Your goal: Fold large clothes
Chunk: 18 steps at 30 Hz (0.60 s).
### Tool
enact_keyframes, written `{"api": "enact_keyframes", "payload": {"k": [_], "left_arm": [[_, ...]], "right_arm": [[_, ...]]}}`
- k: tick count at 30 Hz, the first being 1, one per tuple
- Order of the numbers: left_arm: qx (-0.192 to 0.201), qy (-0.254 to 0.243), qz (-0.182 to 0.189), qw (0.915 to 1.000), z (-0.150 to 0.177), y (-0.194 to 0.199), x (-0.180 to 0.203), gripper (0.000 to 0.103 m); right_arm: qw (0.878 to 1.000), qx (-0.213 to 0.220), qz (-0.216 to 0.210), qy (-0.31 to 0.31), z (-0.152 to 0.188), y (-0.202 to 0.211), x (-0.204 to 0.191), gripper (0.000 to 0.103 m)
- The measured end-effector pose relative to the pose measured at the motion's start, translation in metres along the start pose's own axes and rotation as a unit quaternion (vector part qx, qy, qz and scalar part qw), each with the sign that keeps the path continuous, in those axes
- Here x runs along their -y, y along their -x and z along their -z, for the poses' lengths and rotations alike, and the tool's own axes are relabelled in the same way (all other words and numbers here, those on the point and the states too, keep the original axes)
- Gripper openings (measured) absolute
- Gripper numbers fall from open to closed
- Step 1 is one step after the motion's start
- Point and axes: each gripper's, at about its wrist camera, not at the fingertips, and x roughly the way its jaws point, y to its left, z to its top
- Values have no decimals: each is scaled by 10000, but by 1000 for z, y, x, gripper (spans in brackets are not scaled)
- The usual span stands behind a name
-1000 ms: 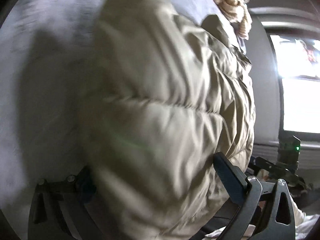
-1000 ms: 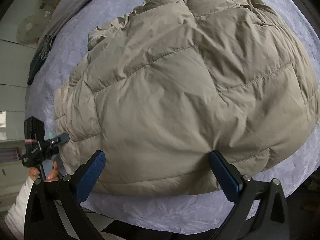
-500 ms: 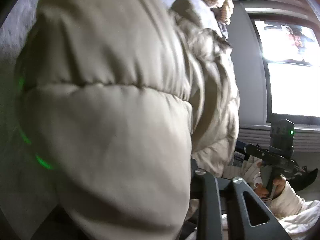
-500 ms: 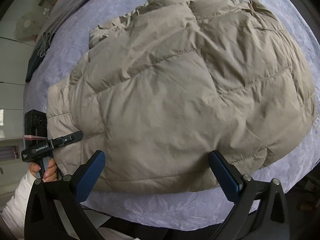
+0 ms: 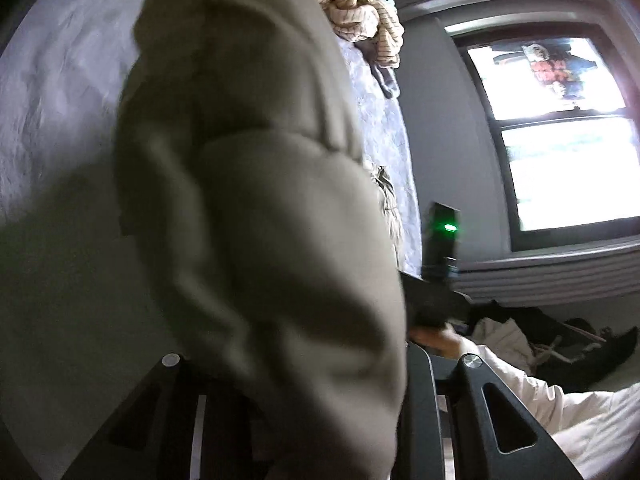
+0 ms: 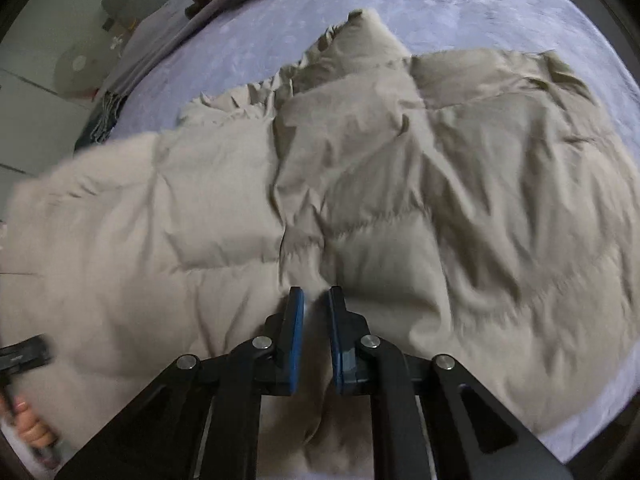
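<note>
A beige puffer jacket (image 6: 400,184) lies spread on a lilac bedcover (image 6: 440,8). My right gripper (image 6: 316,304) points down at the jacket's near hem. Its jaws are closing, and a fold of the hem is pinched between the blue pads (image 6: 297,320). In the left wrist view the jacket (image 5: 260,220) hangs close and blurred in front of the lens. My left gripper (image 5: 296,364) is shut on it, its fingertips hidden by the fabric. That gripper's body (image 6: 24,356) shows at the lower left edge of the right wrist view, beside the raised left part of the jacket.
A heap of striped clothing (image 5: 356,4) and grey cloth (image 6: 160,48) lie at the bed's far end. A bright window (image 5: 560,140) is on the right, with dark clothes (image 5: 540,332) on the floor below. A white sleeve (image 5: 540,400) reaches in.
My right gripper went from wide open to pinched on the jacket's hem. The left gripper closed on the jacket's left edge and lifted it, so that side rose off the bed.
</note>
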Motion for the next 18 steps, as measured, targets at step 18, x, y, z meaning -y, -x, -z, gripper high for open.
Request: {"api": "enact_keyframes", "payload": {"k": [18], "left_arm": [[-385, -338, -1403, 9888, -57, -169, 193, 35]], "right_arm": [[9848, -418, -1618, -473, -43, 8, 101, 8]]}}
